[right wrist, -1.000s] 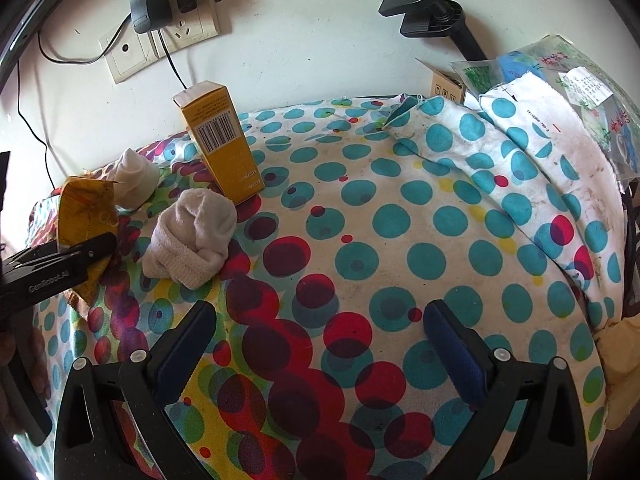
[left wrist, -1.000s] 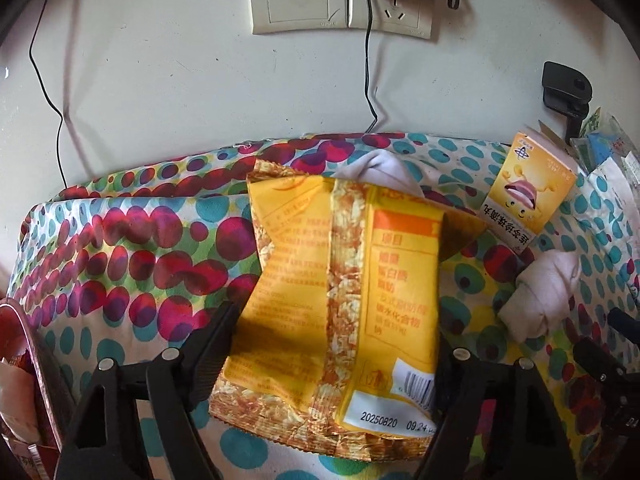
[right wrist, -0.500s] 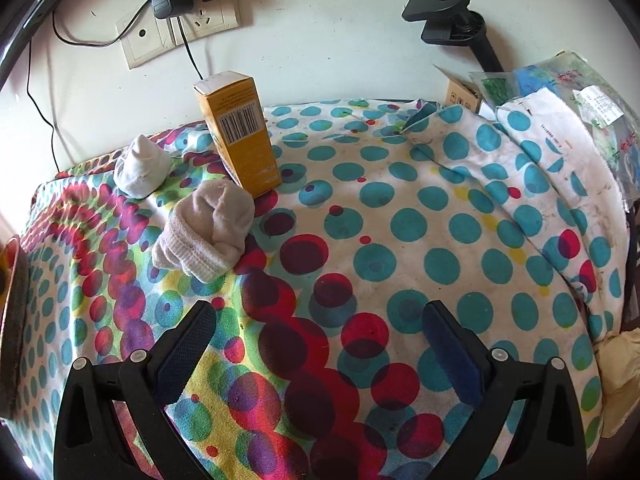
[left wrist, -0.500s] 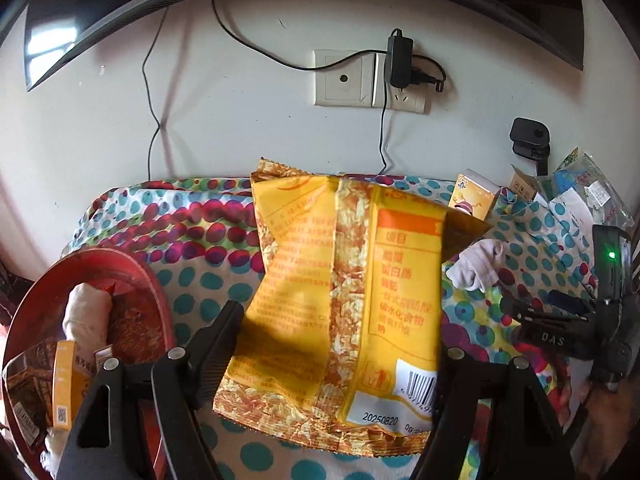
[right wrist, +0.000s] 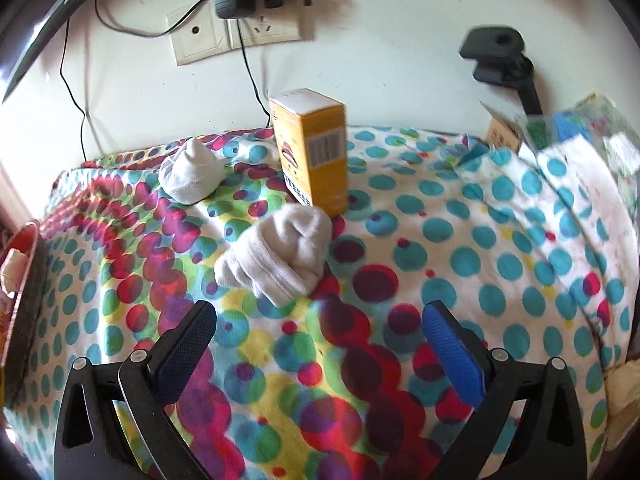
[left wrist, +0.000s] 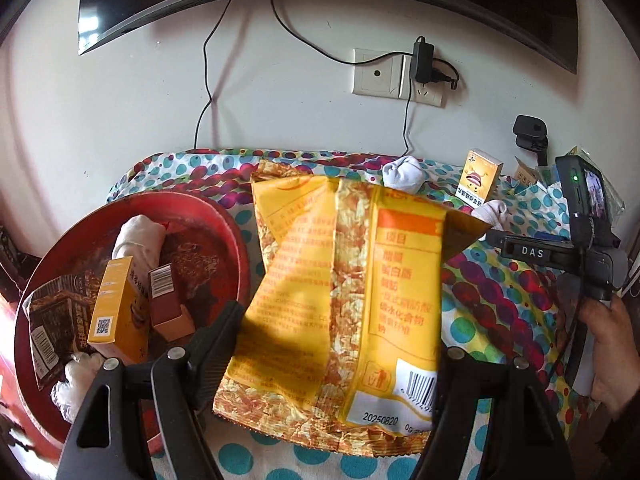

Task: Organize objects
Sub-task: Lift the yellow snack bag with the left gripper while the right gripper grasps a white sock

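Two grippers are at work over the spotted cloth (right wrist: 460, 240), and each is in a different state. The left gripper (left wrist: 340, 344) is clenched on a yellow snack packet (left wrist: 344, 288), which hangs clear of the cloth just right of the red tray (left wrist: 236, 240); that tray already holds a yellow box (left wrist: 114, 312), a smaller brown box (left wrist: 166, 300), a dark packet (left wrist: 56, 320) and a rolled white sock (left wrist: 138, 240). The right gripper (right wrist: 320, 340) hovers with its jaws spread wide and nothing between them, pointed at a balled white sock (right wrist: 280, 256) that lies touching the foot of an upright yellow carton (right wrist: 316, 152), with a second sock (right wrist: 190, 178) farther off to the left. The step in hand looks like carrying the packet left into the tray. To do it well, bring it over the near rim and aim for the bare far part of the tray (the boxes standing near the front could tip if brushed), lower it until it rests, and only then let go. The packet is light and crinkly, so a gentle hold should be enough.
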Action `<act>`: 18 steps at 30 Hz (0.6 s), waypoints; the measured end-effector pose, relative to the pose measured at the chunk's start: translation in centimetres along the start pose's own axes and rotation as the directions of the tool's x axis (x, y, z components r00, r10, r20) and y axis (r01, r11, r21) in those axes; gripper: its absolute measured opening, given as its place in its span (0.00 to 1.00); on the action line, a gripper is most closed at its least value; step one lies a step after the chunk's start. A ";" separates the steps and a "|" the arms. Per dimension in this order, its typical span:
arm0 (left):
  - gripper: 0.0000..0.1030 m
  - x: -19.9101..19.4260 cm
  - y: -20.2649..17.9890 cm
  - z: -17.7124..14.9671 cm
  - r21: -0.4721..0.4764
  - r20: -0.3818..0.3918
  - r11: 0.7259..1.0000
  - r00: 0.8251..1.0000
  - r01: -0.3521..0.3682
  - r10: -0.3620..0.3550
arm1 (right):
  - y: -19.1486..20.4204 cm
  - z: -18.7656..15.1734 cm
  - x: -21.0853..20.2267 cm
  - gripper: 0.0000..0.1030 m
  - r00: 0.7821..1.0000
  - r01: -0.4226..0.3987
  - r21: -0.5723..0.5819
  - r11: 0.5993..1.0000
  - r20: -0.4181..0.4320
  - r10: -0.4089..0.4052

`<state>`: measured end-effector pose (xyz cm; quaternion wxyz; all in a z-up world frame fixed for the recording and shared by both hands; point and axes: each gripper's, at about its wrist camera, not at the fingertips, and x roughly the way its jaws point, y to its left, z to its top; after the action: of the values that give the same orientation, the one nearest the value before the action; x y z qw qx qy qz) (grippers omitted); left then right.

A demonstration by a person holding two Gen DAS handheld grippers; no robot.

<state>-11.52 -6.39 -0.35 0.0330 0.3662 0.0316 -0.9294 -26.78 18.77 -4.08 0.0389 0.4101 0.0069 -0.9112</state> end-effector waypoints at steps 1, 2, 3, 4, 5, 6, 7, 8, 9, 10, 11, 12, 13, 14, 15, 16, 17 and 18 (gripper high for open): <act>0.75 -0.2 0.3 -0.2 -0.009 -0.001 1.000 1.000 0.001 -0.001 | 0.0 0.2 0.2 1.00 1.000 -0.005 0.002 1.000 -0.004 0.005; 0.75 -0.4 0.5 -0.4 -0.017 0.002 1.000 1.000 0.001 -0.001 | 0.0 0.4 0.5 1.00 1.000 -0.014 0.005 1.000 -0.011 0.014; 0.75 -0.7 0.6 -0.5 -0.020 0.008 1.000 1.000 -0.003 0.003 | -0.1 0.5 0.7 0.99 1.000 -0.015 0.010 1.000 -0.019 0.015; 0.75 -1.0 0.7 -0.7 -0.020 0.012 1.000 1.000 -0.006 0.006 | -0.3 0.9 1.1 0.99 1.000 -0.018 0.014 1.000 -0.024 0.018; 0.75 -1.2 0.8 -0.8 -0.021 0.015 1.000 1.000 -0.006 0.006 | -0.5 1.0 1.2 0.98 0.999 -0.023 0.018 1.000 -0.027 0.023; 0.75 -1.3 0.8 -0.9 -0.023 0.015 1.000 1.000 -0.002 0.002 | -0.4 1.2 1.3 0.98 0.999 -0.023 0.020 1.000 -0.029 0.024; 0.75 -1.4 0.8 -1.0 -0.024 0.014 1.000 1.000 0.003 -0.003 | -0.6 1.2 1.4 0.94 0.999 -0.025 0.022 0.999 -0.029 0.025; 0.75 -1.4 0.8 -1.1 -0.022 0.013 1.000 1.000 0.005 -0.005 | -0.6 1.2 1.6 0.83 0.999 -0.031 0.021 0.999 -0.032 0.031; 0.75 -1.5 0.7 -1.2 -0.020 0.015 1.000 1.000 0.002 -0.002 | -0.7 1.1 1.9 0.74 0.998 -0.032 0.018 0.999 -0.051 0.033; 0.75 -1.5 0.7 -1.3 -0.019 0.015 1.000 1.000 0.002 -0.002 | -0.6 1.1 1.9 0.63 0.998 -0.031 0.013 0.999 -0.051 0.031; 0.75 -1.4 0.7 -1.5 -0.021 0.012 1.000 1.000 0.004 -0.004 | -0.6 1.0 1.6 0.47 0.998 -0.051 0.009 0.999 -0.044 0.052; 0.75 -1.3 0.7 -1.5 -0.026 0.010 1.000 1.000 0.001 -0.001 | -0.5 0.9 1.4 0.45 0.998 -0.047 -0.001 0.999 -0.040 0.047; 0.75 -1.3 0.8 -1.6 -0.031 0.012 1.000 1.000 -0.001 0.002 | -0.4 0.9 1.3 0.44 0.998 -0.045 -0.003 0.999 -0.035 0.045; 0.75 -1.4 0.8 -1.6 -0.036 0.016 0.999 1.000 -0.004 0.005 | -0.5 0.8 1.0 0.40 0.999 -0.045 0.002 0.999 -0.024 0.045; 0.75 -1.6 0.9 -1.6 -0.041 0.023 0.999 1.000 -0.010 0.011 | -0.5 0.7 0.7 0.38 0.999 -0.051 0.013 0.999 -0.009 0.051; 0.75 -1.9 1.0 -1.6 -0.045 0.034 0.999 0.999 -0.018 0.020 | -1.0 0.4 0.1 0.37 0.998 -0.058 0.026 0.998 0.008 0.058; 0.75 -2.2 1.1 -1.5 -0.050 0.042 0.998 0.999 -0.025 0.027 | -1.5 0.0 -0.4 0.37 0.998 -0.061 0.033 0.998 0.016 0.060; 0.75 -2.3 1.3 -1.4 -0.055 0.046 0.998 0.998 -0.030 0.032 | -2.0 -0.4 -0.9 0.37 0.998 -0.065 0.038 0.997 0.020 0.064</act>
<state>-8.72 -7.49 0.15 0.0581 0.3437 0.0504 -0.9359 -26.06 20.82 -3.66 0.0603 0.4023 -0.0244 -0.9132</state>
